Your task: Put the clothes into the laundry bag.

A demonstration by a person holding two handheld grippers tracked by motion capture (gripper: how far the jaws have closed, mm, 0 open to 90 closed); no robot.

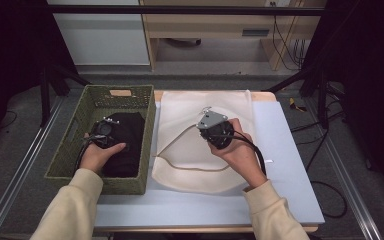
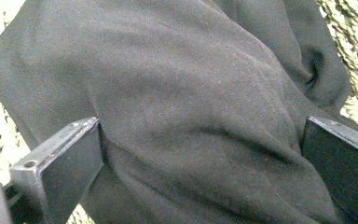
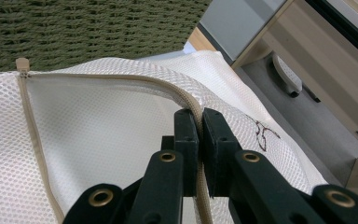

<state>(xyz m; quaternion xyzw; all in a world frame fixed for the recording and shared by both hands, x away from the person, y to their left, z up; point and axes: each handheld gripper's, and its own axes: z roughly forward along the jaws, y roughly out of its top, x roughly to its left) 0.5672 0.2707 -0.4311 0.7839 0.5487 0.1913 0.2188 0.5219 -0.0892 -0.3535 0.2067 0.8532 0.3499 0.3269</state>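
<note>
High view: black garment lies in the green woven basket, not yet lifted; white mesh laundry bag flat on the table beside it, mouth part-open.
Left gripper view: left gripper down on the garment, jaws wide, dark cloth bulging between them, no squeeze yet.
Right gripper view: right gripper pinched tight on the bag's zipper edge, holding the opening.
Progress: early, I'd say; garment to be grabbed and bagged.

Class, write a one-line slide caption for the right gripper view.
Right tool shut on the zipper edge of a white mesh laundry bag, green woven basket behind.
</note>
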